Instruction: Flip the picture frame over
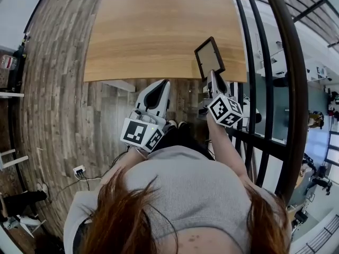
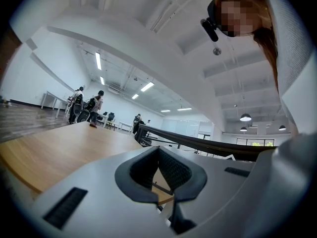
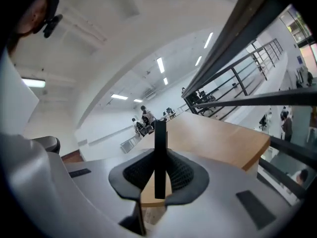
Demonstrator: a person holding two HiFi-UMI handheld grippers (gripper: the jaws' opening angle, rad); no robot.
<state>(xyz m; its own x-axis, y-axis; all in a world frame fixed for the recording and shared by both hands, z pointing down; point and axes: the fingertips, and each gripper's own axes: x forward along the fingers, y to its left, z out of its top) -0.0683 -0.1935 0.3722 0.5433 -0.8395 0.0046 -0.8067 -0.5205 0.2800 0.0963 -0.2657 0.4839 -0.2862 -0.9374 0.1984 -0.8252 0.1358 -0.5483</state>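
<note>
The picture frame (image 1: 208,57) is black-rimmed with a grey panel, and it is lifted off the wooden table (image 1: 159,30) near that table's front right corner. It stands tilted on edge, with my right gripper (image 1: 213,78) shut on its lower edge. In the right gripper view the frame (image 3: 160,152) shows edge-on as a thin black bar between the pads of the right gripper (image 3: 160,170). My left gripper (image 1: 159,89) hovers just in front of the table's front edge, left of the frame, holding nothing. In its own view, the pads of the left gripper (image 2: 159,155) meet at the tips.
A black metal railing (image 1: 265,89) runs close along the table's right side. Wooden plank floor (image 1: 58,89) lies left of and below the table, with a power socket and cable (image 1: 79,170) on it. People and desks (image 2: 86,105) are far off across the room.
</note>
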